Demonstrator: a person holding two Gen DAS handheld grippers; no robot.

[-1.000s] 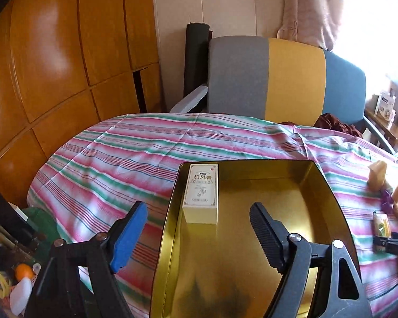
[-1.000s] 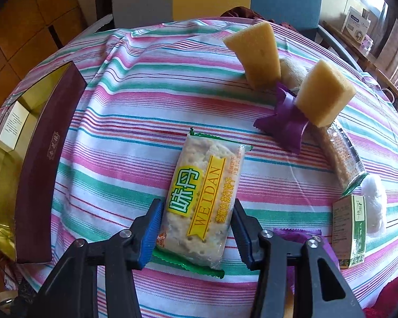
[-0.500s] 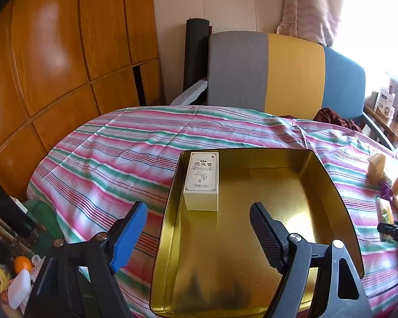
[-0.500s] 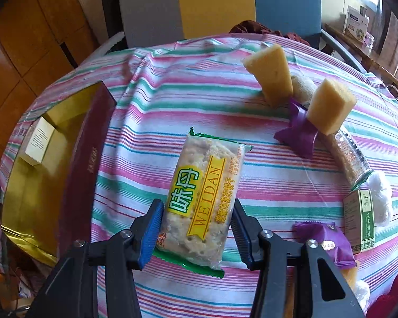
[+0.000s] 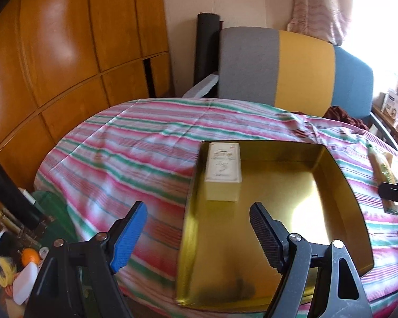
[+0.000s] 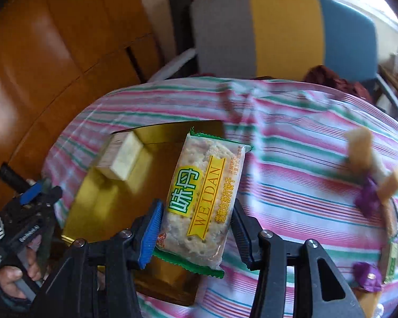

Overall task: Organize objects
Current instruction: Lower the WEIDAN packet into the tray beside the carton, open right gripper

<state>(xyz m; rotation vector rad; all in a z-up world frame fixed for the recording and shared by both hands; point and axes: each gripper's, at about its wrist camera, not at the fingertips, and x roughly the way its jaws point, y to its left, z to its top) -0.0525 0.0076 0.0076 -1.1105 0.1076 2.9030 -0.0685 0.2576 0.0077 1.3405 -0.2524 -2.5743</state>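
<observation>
A clear cracker packet (image 6: 203, 193) with a yellow and green label is pinched between the pads of my right gripper (image 6: 196, 228). It hangs above the right edge of the gold tray (image 6: 103, 201). A cream box (image 5: 223, 171) lies in the tray's (image 5: 339, 175) far left corner. My left gripper (image 5: 199, 234) stands open over the tray's near left rim, nothing between its fingers. At the right edge of the left wrist view the packet (image 5: 382, 169) and a tip of the right gripper show.
Striped cloth (image 5: 135, 153) covers the round table. Yellow sponge blocks (image 6: 359, 148), purple wrappers (image 6: 367, 201) and small packets lie at the right. A grey, yellow and blue chair back (image 5: 291, 71) stands behind. Wooden panels are left; clutter (image 5: 21, 265) sits below the table's left edge.
My right gripper has lifted the cracker packet off the cloth and carried it left to over the tray. The left gripper has drawn back slightly from the tray.
</observation>
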